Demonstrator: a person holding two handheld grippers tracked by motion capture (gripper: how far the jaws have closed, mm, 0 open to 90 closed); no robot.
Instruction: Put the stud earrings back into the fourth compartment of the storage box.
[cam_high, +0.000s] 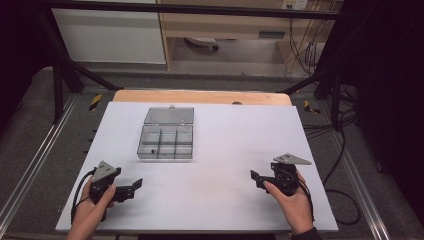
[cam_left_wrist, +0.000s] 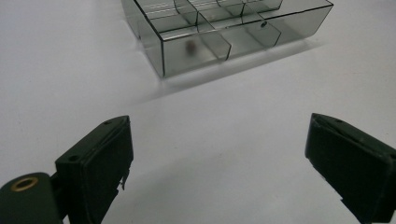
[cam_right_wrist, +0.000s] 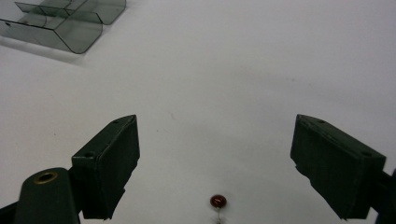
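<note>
Well apart from the clear organizer box (cam_high: 165, 141), a red bead (cam_right_wrist: 218, 201) lies between open right gripper (cam_right_wrist: 215, 163) jaws.

Small round dark-red bead (cam_right_wrist: 218, 201); glossy, lying loose on the white surface; sits between the right gripper's (cam_right_wrist: 215, 163) two black fingers (cam_right_wrist: 109, 163), roughly midway, low near their base; apart from both pads, untouched; thin dark mark just beneath, too small to tell.

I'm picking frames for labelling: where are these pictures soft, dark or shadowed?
High view: sheet evenly lit, surroundings dark. Left gripper view: box slightly soft, faint shadow along its front. Right gripper view: red bead fairly sharp between the open tool's jaws; the box corner looks blurred.
</note>
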